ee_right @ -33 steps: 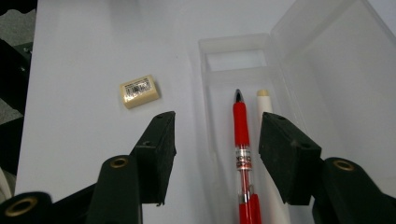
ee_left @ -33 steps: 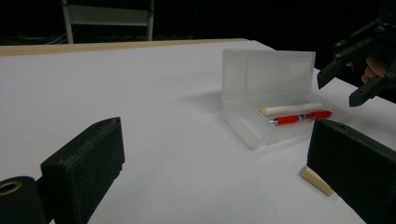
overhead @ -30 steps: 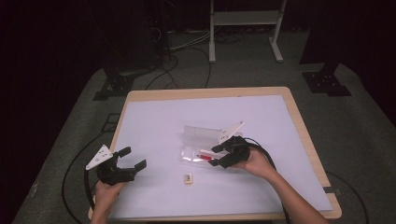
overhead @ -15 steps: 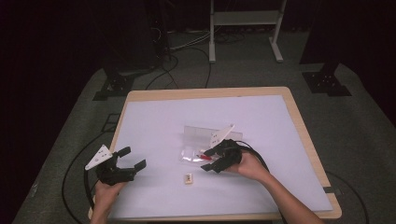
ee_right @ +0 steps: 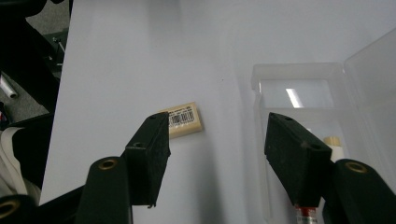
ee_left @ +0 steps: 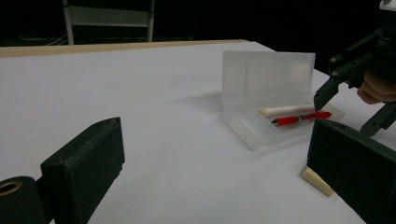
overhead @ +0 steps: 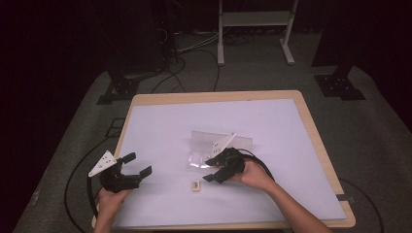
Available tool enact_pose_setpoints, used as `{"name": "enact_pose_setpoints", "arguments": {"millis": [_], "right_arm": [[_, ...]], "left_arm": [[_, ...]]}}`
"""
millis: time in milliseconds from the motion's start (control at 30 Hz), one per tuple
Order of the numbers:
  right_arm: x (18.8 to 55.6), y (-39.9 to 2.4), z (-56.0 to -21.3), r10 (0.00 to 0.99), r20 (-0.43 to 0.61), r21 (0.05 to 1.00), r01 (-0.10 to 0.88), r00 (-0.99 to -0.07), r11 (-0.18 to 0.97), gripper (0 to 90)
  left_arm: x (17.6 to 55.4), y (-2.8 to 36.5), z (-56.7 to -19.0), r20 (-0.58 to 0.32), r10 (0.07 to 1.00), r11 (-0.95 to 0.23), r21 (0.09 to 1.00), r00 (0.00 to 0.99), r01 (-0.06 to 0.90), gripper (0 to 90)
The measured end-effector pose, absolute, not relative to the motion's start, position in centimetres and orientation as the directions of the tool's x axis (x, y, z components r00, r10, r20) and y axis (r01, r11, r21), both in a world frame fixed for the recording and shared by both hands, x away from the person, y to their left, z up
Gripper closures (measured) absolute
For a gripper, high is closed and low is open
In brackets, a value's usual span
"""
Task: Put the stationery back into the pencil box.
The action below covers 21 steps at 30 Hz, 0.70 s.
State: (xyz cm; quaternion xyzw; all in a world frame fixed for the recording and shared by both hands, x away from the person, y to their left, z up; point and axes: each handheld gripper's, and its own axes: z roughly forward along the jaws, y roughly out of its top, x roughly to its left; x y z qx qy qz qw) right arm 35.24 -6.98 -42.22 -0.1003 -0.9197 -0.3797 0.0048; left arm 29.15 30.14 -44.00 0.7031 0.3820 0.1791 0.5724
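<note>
An open clear plastic case [overhead: 228, 141] lies mid-table with a red pen [ee_left: 301, 118] and a white stick [ee_left: 285, 111] in its tray. In front of it and a little to its left lies a small beige eraser [overhead: 196, 185] with a barcode label [ee_right: 184, 119]. My right gripper [overhead: 210, 170] hovers between the case's front left corner and the eraser. Its jaws have just been opening and hold nothing [ee_right: 217, 140]. At the front left of the table my left gripper [overhead: 139, 163] stands open and empty, pointing toward the case [ee_left: 268, 81].
The table [overhead: 311, 126] has a pale sheet over it and a wooden rim. Cables trail from both grippers on the sheet and the floor. Stand legs and dark equipment stand on the floor beyond the far edge.
My right gripper has moved left and toward the front, from over the case's tray to just beside the eraser. The left gripper has stayed put.
</note>
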Motion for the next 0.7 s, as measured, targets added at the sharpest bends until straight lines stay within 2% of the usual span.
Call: {"name": "enact_pose_setpoints", "arguments": {"millis": [700], "right_arm": [[34.6,-4.3,-43.5,0.115,0.084,0.674,0.142,-0.990,0.725,39.3]], "left_arm": [[29.1,30.2,-44.0,-0.186,0.742,-0.051,0.942,0.644,0.331,3.6]]}}
